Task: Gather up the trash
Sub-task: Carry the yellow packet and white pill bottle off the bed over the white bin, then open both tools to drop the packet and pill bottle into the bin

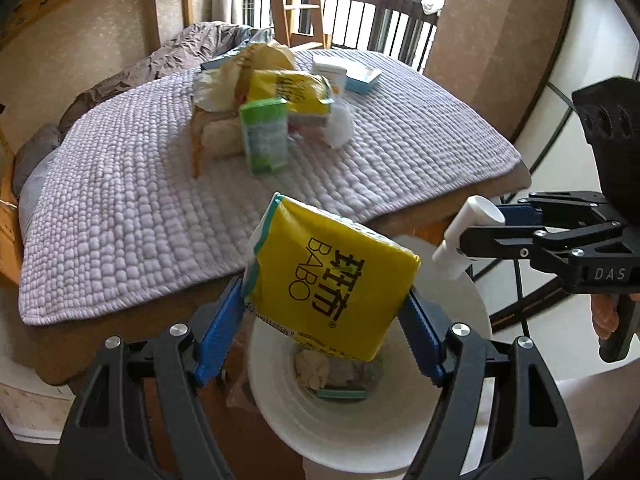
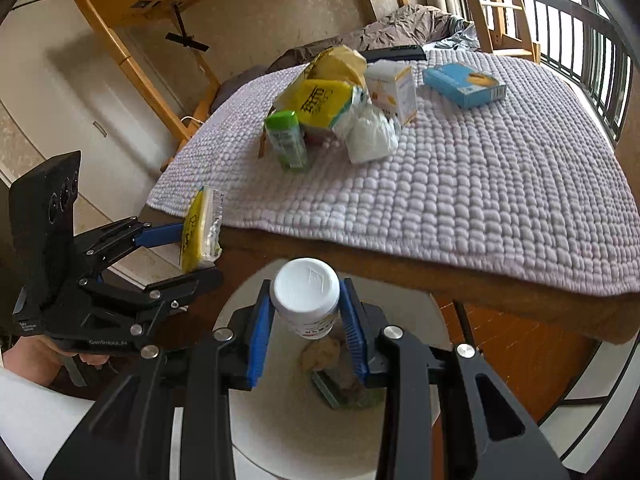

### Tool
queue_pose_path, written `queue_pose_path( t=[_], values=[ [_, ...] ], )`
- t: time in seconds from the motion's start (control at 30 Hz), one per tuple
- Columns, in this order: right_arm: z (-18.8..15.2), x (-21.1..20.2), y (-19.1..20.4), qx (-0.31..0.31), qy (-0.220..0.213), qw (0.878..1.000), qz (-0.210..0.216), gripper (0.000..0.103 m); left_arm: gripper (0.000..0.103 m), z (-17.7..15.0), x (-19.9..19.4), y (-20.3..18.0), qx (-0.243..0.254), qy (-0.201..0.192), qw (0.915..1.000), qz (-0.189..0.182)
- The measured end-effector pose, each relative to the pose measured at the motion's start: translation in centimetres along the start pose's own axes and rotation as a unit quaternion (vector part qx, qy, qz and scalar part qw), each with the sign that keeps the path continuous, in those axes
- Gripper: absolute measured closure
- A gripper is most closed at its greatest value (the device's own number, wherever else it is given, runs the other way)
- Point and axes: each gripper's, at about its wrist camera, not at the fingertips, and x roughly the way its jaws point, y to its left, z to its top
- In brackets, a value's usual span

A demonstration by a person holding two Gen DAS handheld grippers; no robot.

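Yellow pack (image 1: 332,276) and white bottle (image 2: 306,300) both held over the bin (image 1: 360,432).
My left gripper (image 1: 326,312) clamps the soft, light pack by its sides; my right gripper (image 2: 306,320) pinches the rigid, slick bottle below its cap.

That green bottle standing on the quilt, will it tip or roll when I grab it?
The green bottle looks tall and narrow on a soft, bumpy quilt, so a nudge probably tips it. Its rounded body may then roll. It looks like light plastic.
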Motion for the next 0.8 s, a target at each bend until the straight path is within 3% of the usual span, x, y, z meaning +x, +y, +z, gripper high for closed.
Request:
queue_pose_path(
  t=[0.8],
  values=[
    [-3.2, 2.9, -0.5, 0.011, 0.045, 0.999, -0.001, 0.070, 0.027, -3.4, 3.9, -2.0, 0.015, 0.061, 0.9980, 0.001]
  ],
)
